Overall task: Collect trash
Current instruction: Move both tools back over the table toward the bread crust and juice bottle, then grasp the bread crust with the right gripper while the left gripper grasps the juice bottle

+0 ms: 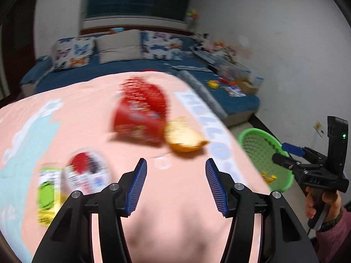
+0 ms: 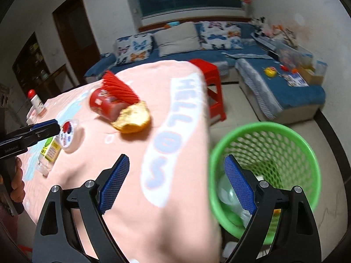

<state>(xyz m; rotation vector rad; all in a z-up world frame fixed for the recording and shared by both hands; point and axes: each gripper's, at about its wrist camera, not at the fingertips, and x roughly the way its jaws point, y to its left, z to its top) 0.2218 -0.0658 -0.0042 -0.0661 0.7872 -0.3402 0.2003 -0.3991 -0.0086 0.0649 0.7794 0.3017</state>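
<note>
On the pink tablecloth (image 1: 92, 109) lie a red snack bag (image 1: 140, 114), a yellow crumpled wrapper (image 1: 184, 137), a round lidded cup (image 1: 87, 171) and a small bottle with a green-yellow label (image 1: 47, 195). My left gripper (image 1: 175, 186) is open and empty above the cloth, short of the wrapper. My right gripper (image 2: 177, 184) is open and empty over the table's right edge, beside the green mesh trash basket (image 2: 263, 135). The bag (image 2: 109, 100), wrapper (image 2: 133, 118), cup (image 2: 70, 135) and bottle (image 2: 49, 151) also show in the right wrist view. The basket (image 1: 263, 153) holds some trash.
A red plastic stool (image 2: 210, 87) stands behind the table. A blue sofa (image 2: 274, 83) with cushions and clutter runs along the back and right walls. A white bottle with a red cap (image 2: 36, 103) stands at the table's far left. The basket sits on the tiled floor (image 2: 333, 175).
</note>
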